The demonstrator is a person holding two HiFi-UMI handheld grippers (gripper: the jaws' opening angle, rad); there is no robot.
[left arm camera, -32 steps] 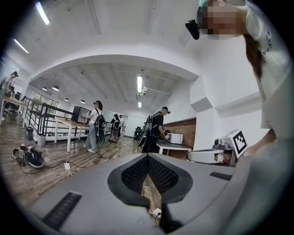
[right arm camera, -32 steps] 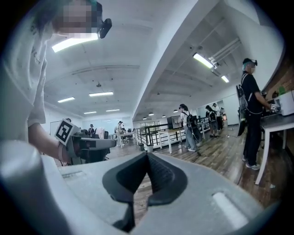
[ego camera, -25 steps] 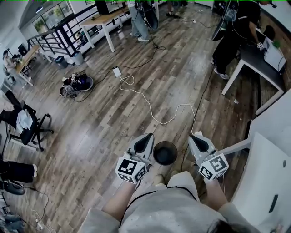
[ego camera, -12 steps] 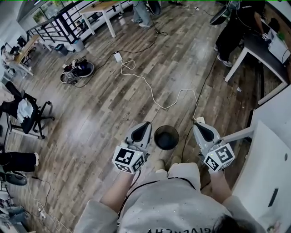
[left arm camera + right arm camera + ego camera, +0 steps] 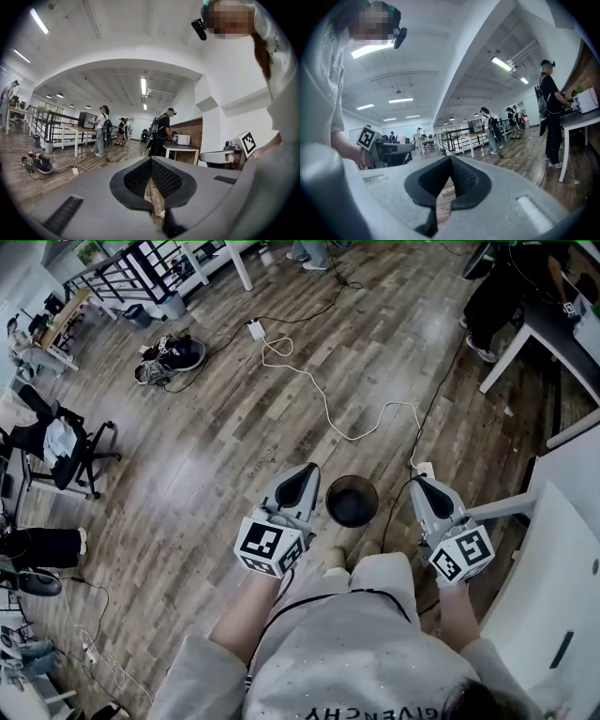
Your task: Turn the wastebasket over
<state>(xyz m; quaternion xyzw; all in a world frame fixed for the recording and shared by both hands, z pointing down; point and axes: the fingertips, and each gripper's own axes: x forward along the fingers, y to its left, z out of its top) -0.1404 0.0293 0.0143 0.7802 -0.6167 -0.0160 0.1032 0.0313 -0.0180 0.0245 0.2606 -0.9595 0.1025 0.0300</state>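
Everything has slid up the head view since a second ago: the wastebasket (image 5: 352,501), left gripper (image 5: 307,471) and right gripper (image 5: 422,484) all sit higher in it. Their placing toward one another is scarcely changed. Both pairs of jaws are clenched on nothing; each gripper view shows the pads meeting with only room beyond. The wastebasket stands upright on the wooden floor (image 5: 234,427), its round mouth apparently facing up. It lies between the two grippers and seemingly below them, just ahead of the person's feet. The left gripper looks nearer its rim, the right a little farther off.
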